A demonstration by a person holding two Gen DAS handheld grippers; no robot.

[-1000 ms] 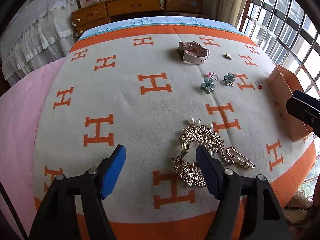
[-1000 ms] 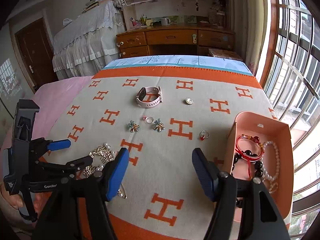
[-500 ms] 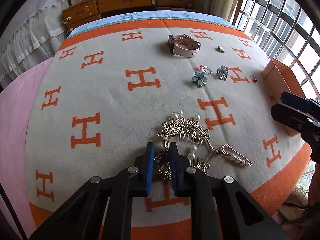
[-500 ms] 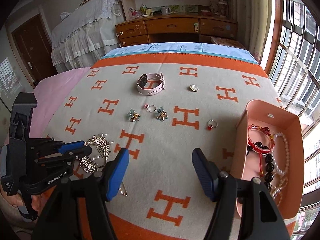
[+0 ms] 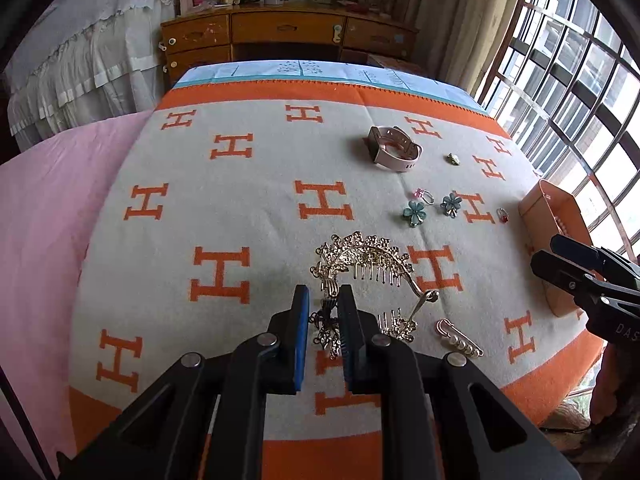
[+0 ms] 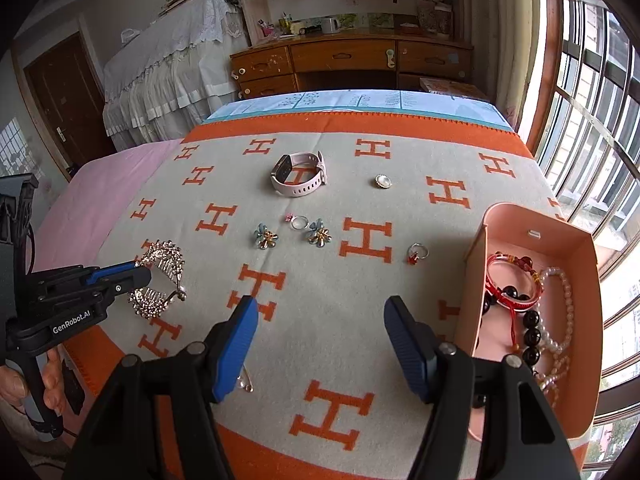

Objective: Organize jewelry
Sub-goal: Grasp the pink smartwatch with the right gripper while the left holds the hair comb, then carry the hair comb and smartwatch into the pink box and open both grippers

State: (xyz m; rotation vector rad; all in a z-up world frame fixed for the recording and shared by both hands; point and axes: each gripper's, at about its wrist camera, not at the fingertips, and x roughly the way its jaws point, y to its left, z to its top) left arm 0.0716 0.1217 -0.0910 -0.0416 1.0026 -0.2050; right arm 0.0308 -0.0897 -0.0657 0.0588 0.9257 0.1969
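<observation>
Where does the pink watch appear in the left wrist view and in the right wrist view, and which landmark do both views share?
Left wrist view: the pink watch lies upper right of centre on the blanket, beyond the two blue flower clips.
Right wrist view: the pink watch lies upper centre, slightly left, over an orange H.
Shared landmark: the wooden drawer desk behind the bed.
</observation>
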